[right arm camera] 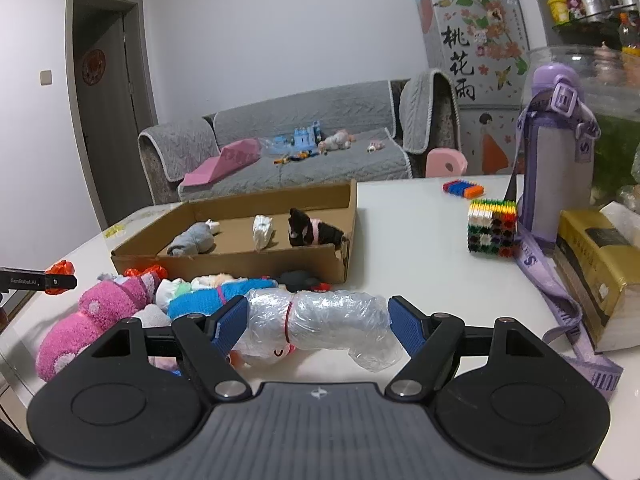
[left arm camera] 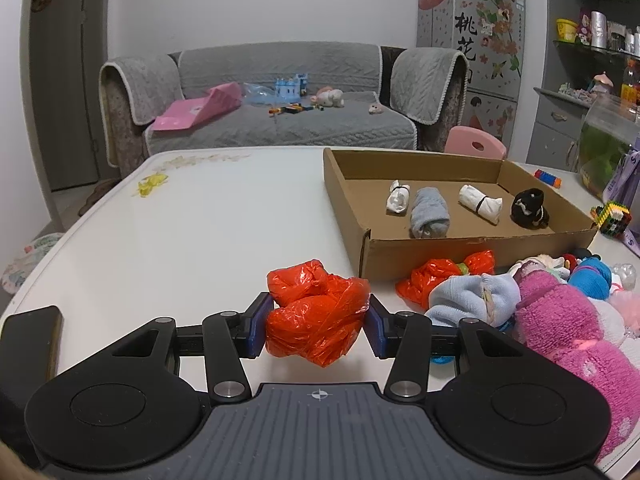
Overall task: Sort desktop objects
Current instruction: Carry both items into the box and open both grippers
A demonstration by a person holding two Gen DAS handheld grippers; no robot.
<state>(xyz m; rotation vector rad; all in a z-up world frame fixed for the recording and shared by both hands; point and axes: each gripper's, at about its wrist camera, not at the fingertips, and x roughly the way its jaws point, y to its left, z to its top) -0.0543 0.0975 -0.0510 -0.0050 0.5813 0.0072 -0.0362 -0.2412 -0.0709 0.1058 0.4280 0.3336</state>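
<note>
orange bag bundle (left arm camera: 318, 314), clear bag roll (right arm camera: 324, 322)

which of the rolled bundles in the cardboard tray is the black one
The black rolled cloth bundle at the right end of the row in the cardboard tray; the other three are white or grey.

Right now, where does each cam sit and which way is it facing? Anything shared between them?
Left wrist: on the left tool, looking along its fingers across the table toward the sofa; own fingers grip an orange bag.
Right wrist: on the right tool, same heading; own fingers bracket a clear bag roll, and the left tool shows at the far left edge.
Shared: cardboard tray of rolled socks, sock pile, sofa, fridge.
</note>
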